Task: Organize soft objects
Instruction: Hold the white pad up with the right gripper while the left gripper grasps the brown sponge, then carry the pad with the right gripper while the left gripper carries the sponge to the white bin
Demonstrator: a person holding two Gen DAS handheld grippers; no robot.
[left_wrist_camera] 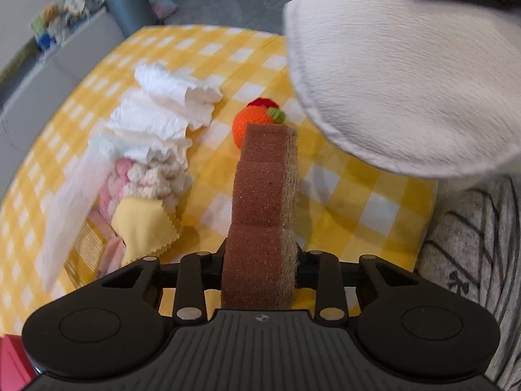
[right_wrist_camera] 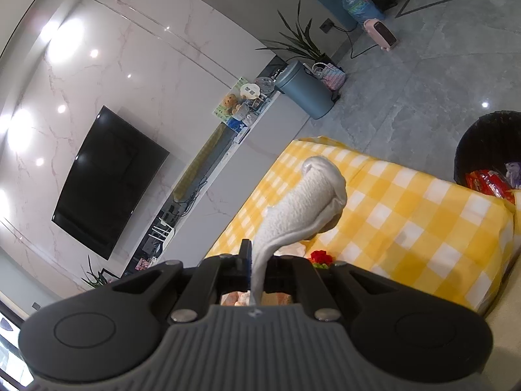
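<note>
A brown sponge (left_wrist_camera: 265, 195) with a tan scouring side stands up between the jaws of my left gripper (left_wrist_camera: 260, 257), which is shut on its lower end above the yellow checked tablecloth (left_wrist_camera: 358, 202). Beyond the sponge's tip lie a crocheted orange (left_wrist_camera: 252, 123) and a red crocheted piece (left_wrist_camera: 265, 101). My right gripper (right_wrist_camera: 259, 270) is shut on a white fuzzy pad (right_wrist_camera: 302, 205). That pad (left_wrist_camera: 400, 75) hangs large over the table's right side in the left wrist view.
Left of the sponge lies a pile: white crumpled cloths (left_wrist_camera: 162, 114), a pink-and-white knit (left_wrist_camera: 143, 182) and a yellow cloth (left_wrist_camera: 146, 228). A grey patterned cushion (left_wrist_camera: 472, 260) borders the table at right. A black bin (right_wrist_camera: 488, 150) and a blue-grey bin (right_wrist_camera: 302, 89) stand on the floor.
</note>
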